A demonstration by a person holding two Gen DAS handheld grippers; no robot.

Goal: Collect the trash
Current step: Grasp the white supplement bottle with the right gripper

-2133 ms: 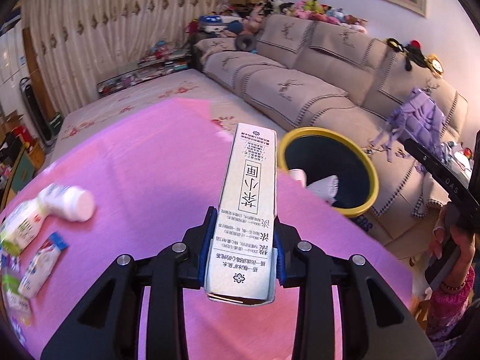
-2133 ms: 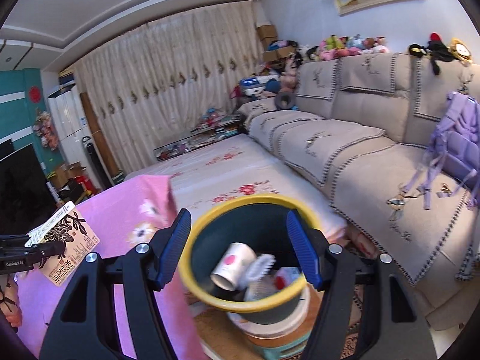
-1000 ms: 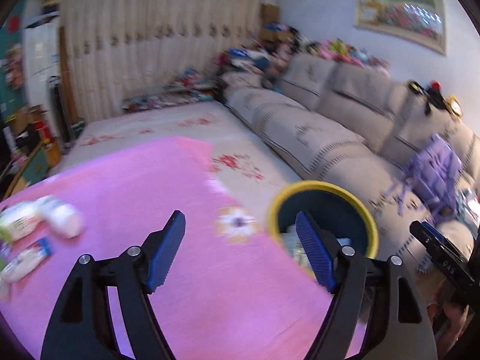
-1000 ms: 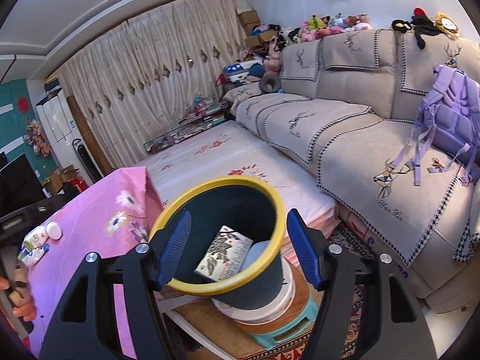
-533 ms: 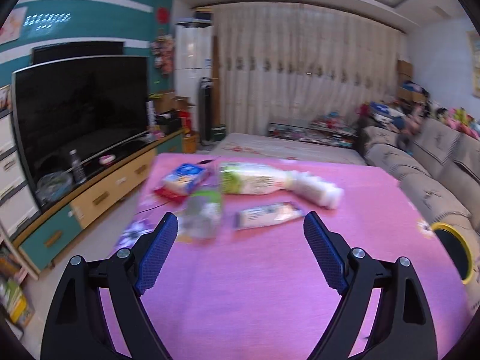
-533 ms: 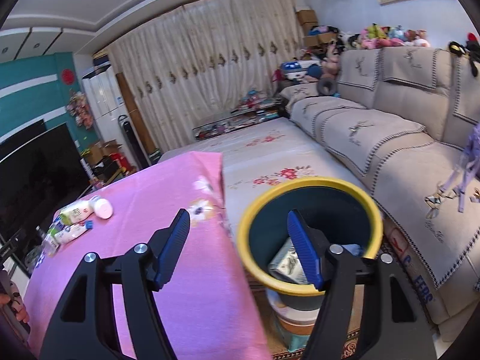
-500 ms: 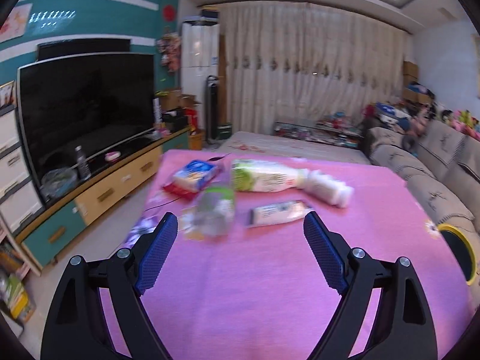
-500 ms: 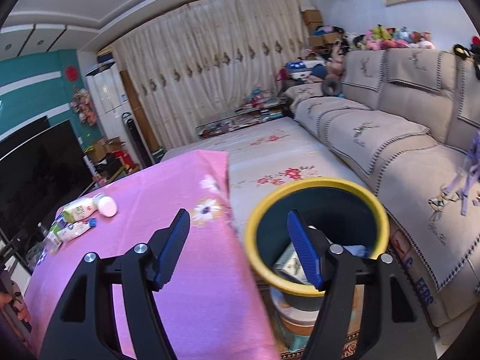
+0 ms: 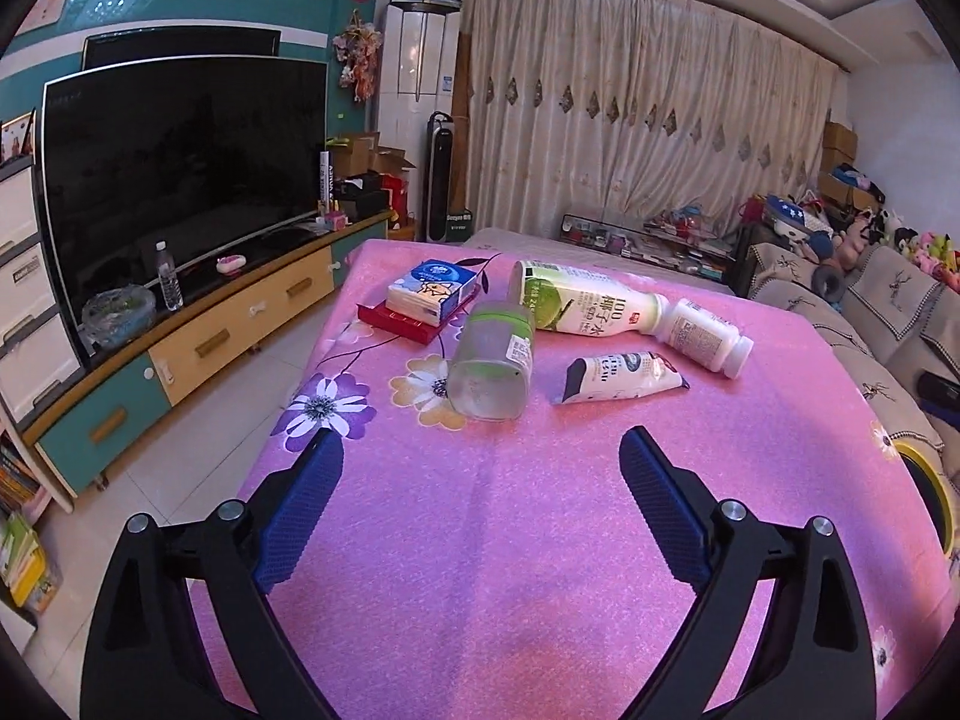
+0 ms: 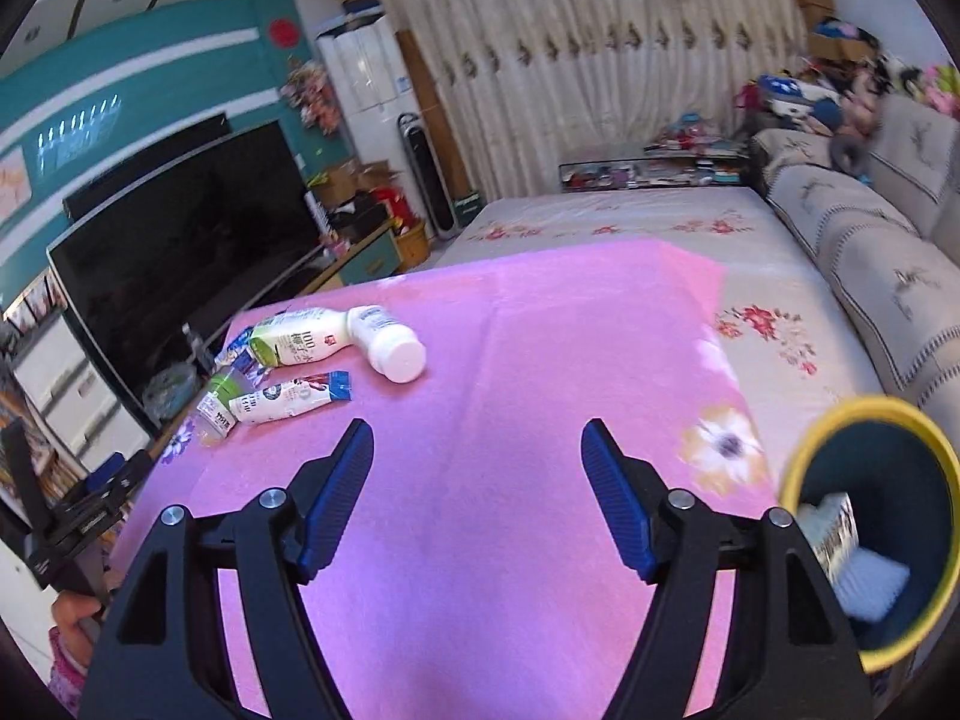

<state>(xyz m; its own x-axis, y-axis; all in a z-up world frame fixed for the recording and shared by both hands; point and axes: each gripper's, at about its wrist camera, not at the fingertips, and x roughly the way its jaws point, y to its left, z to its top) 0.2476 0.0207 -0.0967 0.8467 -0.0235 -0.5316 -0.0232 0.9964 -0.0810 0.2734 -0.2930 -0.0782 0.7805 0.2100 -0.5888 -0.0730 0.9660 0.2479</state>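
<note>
My left claw (image 9: 480,480) is spreading with nothing between its jaws, over bare pink table (image 9: 480,570). Ahead, clustered toward the table's far left edge, lie a clear jar (image 9: 491,366), coconut-water bottle (image 9: 585,307), white pill bottle (image 9: 707,336), squeezed tube (image 9: 618,378) and tissue pack (image 9: 433,292). My right claw (image 10: 477,468) is also widening, empty. Only its view shows inside the yellow-rimmed bin (image 10: 798,468) off the right edge, holding a box (image 10: 835,531).

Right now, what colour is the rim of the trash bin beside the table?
Yellow, around a dark teal inside. The trash bin shows best in the right wrist view.
</note>
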